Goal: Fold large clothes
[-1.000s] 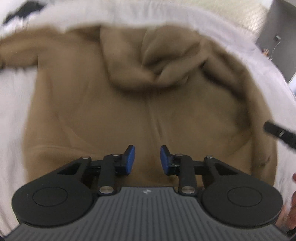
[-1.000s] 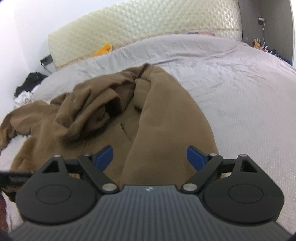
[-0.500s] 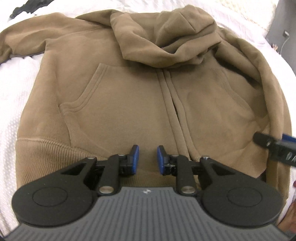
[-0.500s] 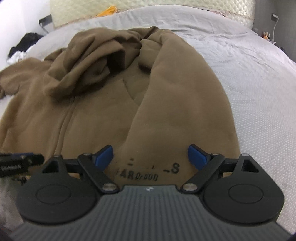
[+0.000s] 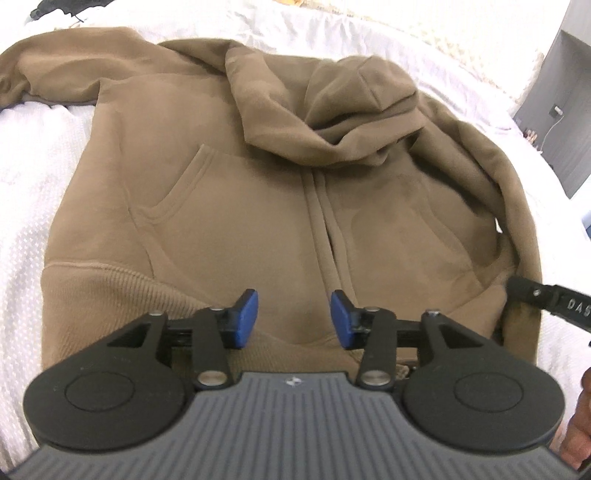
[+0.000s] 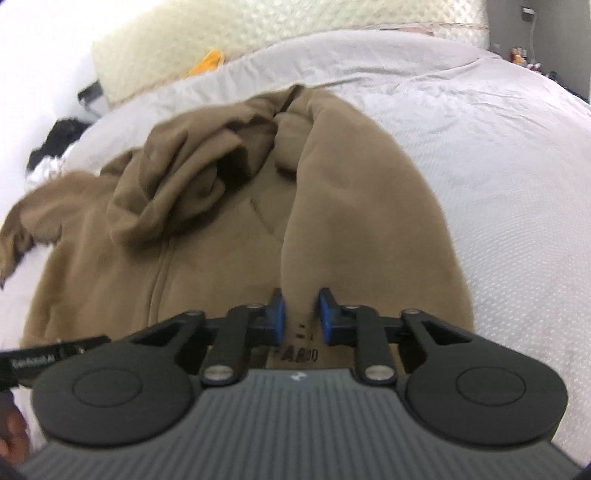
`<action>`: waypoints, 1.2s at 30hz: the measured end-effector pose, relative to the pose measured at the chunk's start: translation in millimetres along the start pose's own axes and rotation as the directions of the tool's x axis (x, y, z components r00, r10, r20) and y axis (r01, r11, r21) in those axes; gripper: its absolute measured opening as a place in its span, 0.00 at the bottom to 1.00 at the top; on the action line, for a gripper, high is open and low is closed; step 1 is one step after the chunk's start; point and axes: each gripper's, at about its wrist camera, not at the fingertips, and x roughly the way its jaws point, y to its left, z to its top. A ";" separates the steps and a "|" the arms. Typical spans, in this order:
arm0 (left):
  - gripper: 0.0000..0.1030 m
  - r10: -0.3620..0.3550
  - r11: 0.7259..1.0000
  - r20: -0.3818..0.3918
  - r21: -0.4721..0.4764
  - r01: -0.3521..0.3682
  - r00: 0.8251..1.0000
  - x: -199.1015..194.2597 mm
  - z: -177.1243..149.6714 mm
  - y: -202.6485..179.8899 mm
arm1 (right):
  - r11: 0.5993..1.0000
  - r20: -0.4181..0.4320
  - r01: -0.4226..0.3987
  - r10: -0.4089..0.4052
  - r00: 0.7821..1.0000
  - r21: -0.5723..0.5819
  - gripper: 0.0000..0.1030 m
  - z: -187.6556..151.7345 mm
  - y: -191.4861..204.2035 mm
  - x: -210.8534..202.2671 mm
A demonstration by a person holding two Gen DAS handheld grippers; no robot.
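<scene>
Brown hoodie [image 5: 229, 206] spread front-up on white bed [image 6: 480, 155], hem nearest. Left gripper [image 5: 294, 318] jaws just widened, partly open over hem, gripping nothing. Right gripper [image 6: 298, 315] jaws just closed, pinching folded sleeve [image 6: 354, 206]. Farther off, rumpled hood [image 5: 332, 110], then cream headboard [image 6: 295, 18].

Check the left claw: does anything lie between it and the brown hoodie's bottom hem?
Nothing visible does. The left claw hangs open directly over the hoodie, near its ribbed hem, with only bare fabric beneath its fingers.
</scene>
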 end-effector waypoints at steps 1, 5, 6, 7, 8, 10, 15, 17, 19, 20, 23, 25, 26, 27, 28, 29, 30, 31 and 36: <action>0.49 0.001 1.000 0.002 0.005 -0.001 1.000 -0.4 -0.5 -0.6 | 1.000 0.018 0.006 -0.006 1.000 0.009 0.17 2.4 -2.0 -3.5; 0.49 0.015 0.999 -0.002 0.031 -0.015 1.000 2.4 -2.6 -4.1 | 0.998 0.082 0.030 -0.035 0.996 0.056 0.15 14.1 -17.6 -16.1; 0.49 0.018 0.999 -0.003 0.037 -0.018 1.000 3.1 -2.7 -4.3 | 0.996 0.097 0.038 -0.045 0.994 0.076 0.15 17.9 -24.0 -18.1; 0.49 0.021 0.999 -0.004 0.042 -0.021 1.000 3.8 -3.3 -4.6 | 0.995 0.107 0.044 -0.054 0.993 0.091 0.14 20.6 -28.7 -19.9; 0.49 0.023 0.999 -0.005 0.046 -0.023 1.000 4.2 -3.7 -5.0 | 0.993 0.117 0.053 -0.066 0.991 0.108 0.14 23.5 -34.8 -21.8; 0.50 0.024 0.998 -0.007 0.051 -0.024 1.000 4.8 -4.1 -5.6 | 0.988 0.135 0.077 -0.096 0.986 0.135 0.14 28.4 -45.6 -24.6; 0.51 0.020 0.998 -0.003 0.055 -0.020 1.000 6.1 -4.4 -4.4 | 0.977 0.177 0.154 -0.179 0.968 0.145 0.14 71.7 -74.7 -24.9; 0.51 0.017 0.998 -0.002 0.056 -0.017 1.000 6.9 -4.8 -4.3 | 0.970 0.224 0.208 -0.232 0.947 0.124 0.13 100.2 -88.0 -26.5; 0.51 0.012 0.999 -0.001 0.051 -0.012 1.000 7.8 -4.5 -4.0 | 0.955 0.284 0.285 -0.296 0.912 0.080 0.12 127.2 -96.6 -30.8; 0.51 0.006 0.999 0.000 0.042 -0.006 1.000 8.1 -3.9 -3.0 | 0.946 0.314 0.318 -0.320 0.894 0.057 0.12 141.4 -100.3 -32.7; 0.52 -0.004 1.000 0.004 0.030 0.004 1.000 9.9 -2.5 -3.0 | 0.919 0.381 0.393 -0.374 0.845 0.032 0.11 185.5 -112.7 -37.8; 0.52 -0.009 1.000 0.003 0.030 0.009 1.000 12.6 -1.5 -4.5 | 0.898 0.406 0.441 -0.409 0.817 0.016 0.11 215.0 -120.4 -28.2; 0.52 -0.010 1.000 0.000 0.029 0.010 1.000 14.8 -0.8 -5.6 | 0.887 0.412 0.461 -0.423 0.807 0.009 0.11 226.7 -126.4 -22.0; 0.52 -0.010 1.000 0.000 0.028 0.010 1.000 16.4 -0.4 -6.9 | 0.876 0.413 0.482 -0.441 0.797 0.006 0.11 240.3 -133.8 -12.3; 0.52 -0.010 1.000 0.002 0.028 0.010 1.000 17.5 0.0 -7.7 | 0.869 0.409 0.495 -0.454 0.791 0.008 0.11 250.4 -138.6 -2.6; 0.52 -0.006 1.000 0.007 0.028 0.006 1.000 18.4 0.5 -8.3 | 0.859 0.402 0.512 -0.472 0.785 0.008 0.11 260.7 -146.7 10.9; 0.52 -0.004 1.000 0.013 0.029 0.003 1.000 18.9 0.7 -8.9 | 0.846 0.395 0.532 -0.491 0.776 0.006 0.11 268.1 -155.8 21.2; 0.52 -0.001 1.000 0.021 0.030 0.000 1.000 19.6 1.3 -9.4 | 0.834 0.387 0.552 -0.510 0.769 0.002 0.10 274.6 -164.2 34.7; 0.52 0.040 0.998 0.059 0.052 -0.043 0.997 21.6 6.3 -15.4 | 0.766 0.322 0.641 -0.598 0.734 -0.038 0.10 292.4 -212.1 108.2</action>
